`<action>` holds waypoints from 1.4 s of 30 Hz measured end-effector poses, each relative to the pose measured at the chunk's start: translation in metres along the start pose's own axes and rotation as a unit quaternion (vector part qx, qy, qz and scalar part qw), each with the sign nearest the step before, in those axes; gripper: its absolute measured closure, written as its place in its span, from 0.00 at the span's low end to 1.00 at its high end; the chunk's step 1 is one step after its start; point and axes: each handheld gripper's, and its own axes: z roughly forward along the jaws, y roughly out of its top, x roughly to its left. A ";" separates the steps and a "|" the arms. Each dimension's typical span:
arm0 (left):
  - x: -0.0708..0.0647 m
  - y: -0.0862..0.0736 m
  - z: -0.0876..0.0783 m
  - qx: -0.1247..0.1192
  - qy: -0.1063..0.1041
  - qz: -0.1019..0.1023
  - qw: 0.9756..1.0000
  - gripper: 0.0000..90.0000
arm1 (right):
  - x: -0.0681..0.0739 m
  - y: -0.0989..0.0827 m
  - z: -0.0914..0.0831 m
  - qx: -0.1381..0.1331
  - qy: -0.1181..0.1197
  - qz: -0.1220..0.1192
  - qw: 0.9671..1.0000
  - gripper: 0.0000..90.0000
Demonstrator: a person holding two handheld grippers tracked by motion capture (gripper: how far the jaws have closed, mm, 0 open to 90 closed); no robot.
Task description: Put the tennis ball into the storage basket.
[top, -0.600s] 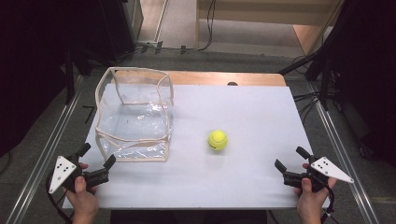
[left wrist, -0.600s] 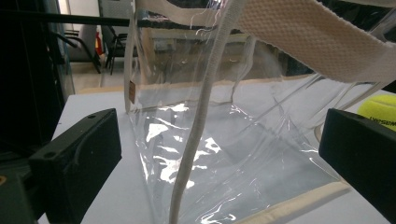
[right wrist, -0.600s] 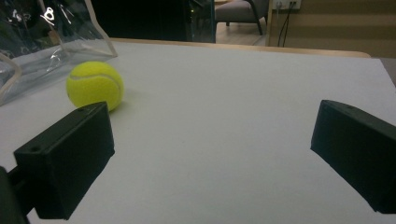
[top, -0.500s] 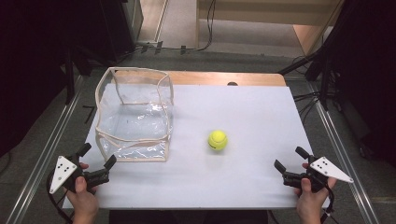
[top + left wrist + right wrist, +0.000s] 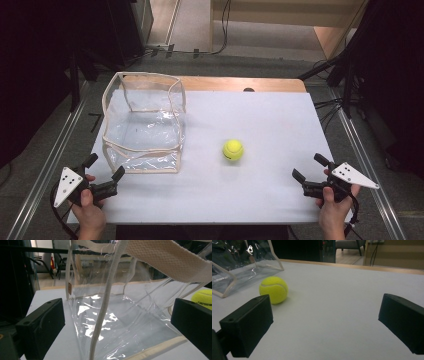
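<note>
A yellow tennis ball [image 5: 233, 149] lies near the middle of the white table top [image 5: 270, 120]; the right gripper view has the ball [image 5: 273, 289] ahead and to the left. A clear plastic bag with cream trim [image 5: 143, 127] stands open-topped at the left. My left gripper [image 5: 104, 169] is open at the front left corner, just short of the bag's near corner [image 5: 100, 322]. My right gripper [image 5: 310, 167] is open at the front right, low over the table, with nothing between its jaws.
Metal rails [image 5: 50, 155] run along both sides of the table. A wooden strip [image 5: 240, 84] borders the far edge. Cables [image 5: 330, 107] and dark stands crowd the floor around it. The table's bare white surface stretches between the ball and the right gripper.
</note>
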 end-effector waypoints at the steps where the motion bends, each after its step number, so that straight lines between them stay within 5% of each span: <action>1: 0.000 0.000 0.000 0.001 0.000 0.001 1.000 0.00 | 0.001 0.002 0.001 0.003 0.002 0.001 1.000 0.00; 10: -0.002 0.000 0.000 0.003 -0.003 0.006 1.000 0.00 | 0.009 0.023 0.009 0.020 0.033 -0.023 0.999 0.00; 14: -0.002 0.000 0.000 0.005 -0.004 0.008 1.000 0.00 | 0.019 0.038 0.020 0.043 0.043 -0.052 0.997 0.00; 22: -0.002 0.000 0.000 0.004 -0.005 0.006 1.000 0.00 | 0.027 0.054 0.039 0.061 0.068 -0.064 0.994 0.00; 42: 0.000 0.000 -0.001 0.002 -0.014 -0.001 1.000 0.00 | 0.056 0.078 0.090 0.132 0.115 -0.097 0.980 0.00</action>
